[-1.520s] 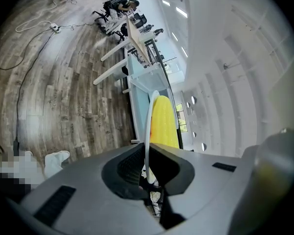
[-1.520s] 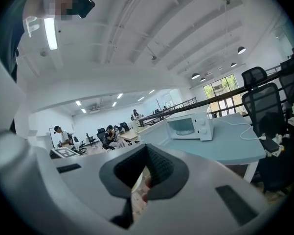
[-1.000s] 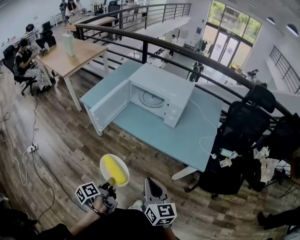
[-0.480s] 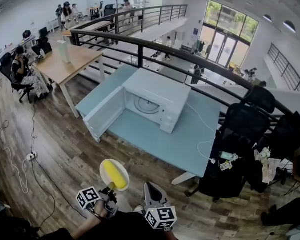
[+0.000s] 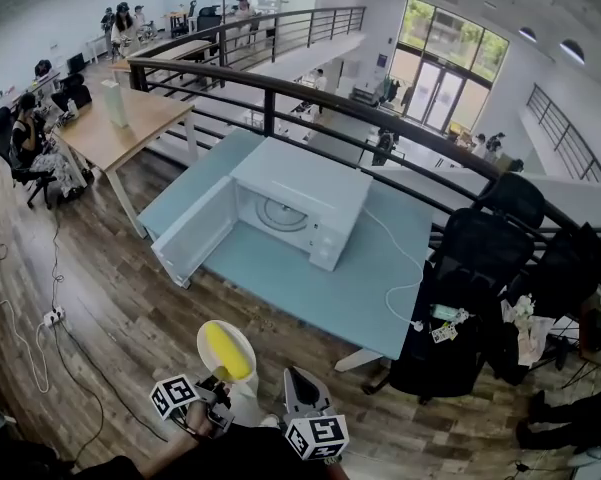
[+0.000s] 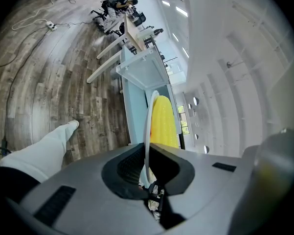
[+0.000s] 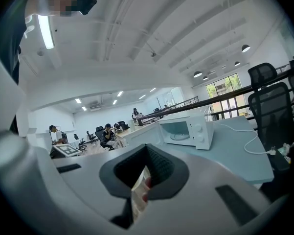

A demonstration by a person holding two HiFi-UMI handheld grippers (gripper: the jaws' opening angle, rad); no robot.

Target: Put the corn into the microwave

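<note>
While the left gripper is clamped on the rim of a white plate, the corn lies yellow on that plate, low in the head view and well apart from the microwave; left gripper view confirms: plate edge runs thin and upright between the two dark pads, jaws narrow on it, corn on the plate's right face beyond the jaws; right gripper beside the left, close to the person's body, tips pointing toward the table; right gripper view: jaws drawn together, nothing between them; microwave stands on a pale blue table, door swung fully open to the left, glass turntable visible inside, cavity otherwise bare; white cable trails from the microwave across the table top toward its right edge; black office chairs just right of the table; wood-plank floor between person and table; right gripper view also shows the microwave ahead, opening facing the camera.
</note>
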